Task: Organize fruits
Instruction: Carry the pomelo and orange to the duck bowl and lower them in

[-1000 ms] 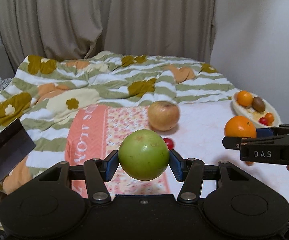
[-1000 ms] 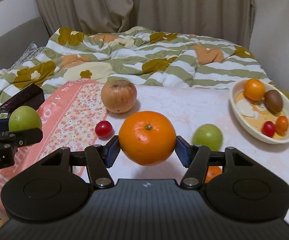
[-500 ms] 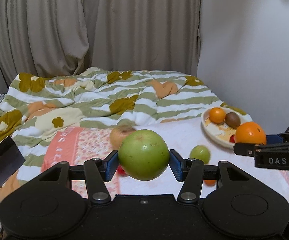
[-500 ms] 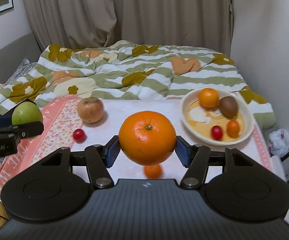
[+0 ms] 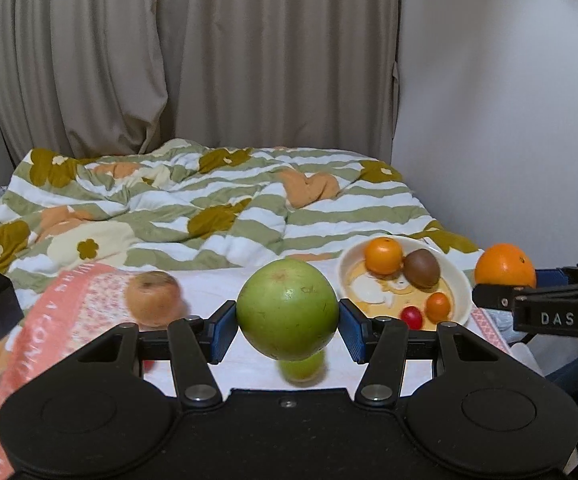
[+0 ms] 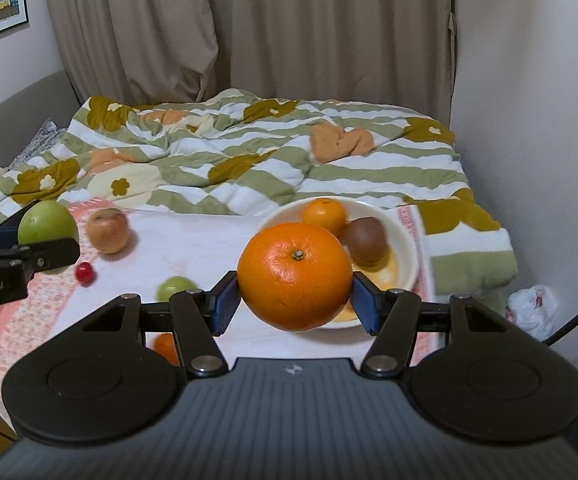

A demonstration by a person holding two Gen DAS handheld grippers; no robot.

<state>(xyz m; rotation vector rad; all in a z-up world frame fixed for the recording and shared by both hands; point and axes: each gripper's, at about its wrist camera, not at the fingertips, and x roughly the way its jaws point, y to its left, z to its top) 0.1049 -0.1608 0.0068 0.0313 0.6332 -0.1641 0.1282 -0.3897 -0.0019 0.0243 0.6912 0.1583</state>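
Both fruits carried toward the bowl — bowl now closer than a second ago.

Left gripper (image 5: pixel 287 330) clamped on green apple (image 5: pixel 287 309); right gripper (image 6: pixel 295 298) clamped on orange (image 6: pixel 295 275), over bowl (image 6: pixel 405 248) rim — drop-off likely next.

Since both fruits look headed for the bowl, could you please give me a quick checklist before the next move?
1. Left gripper fingers clamp the green apple: ok.
2. Right gripper fingers clamp the big orange: ok.
3. Bowl upright on the bed: ok.
4. Room in the bowl for both fruits: cannot tell; four pieces already inside.
5. Big orange above the bowl: cannot tell.
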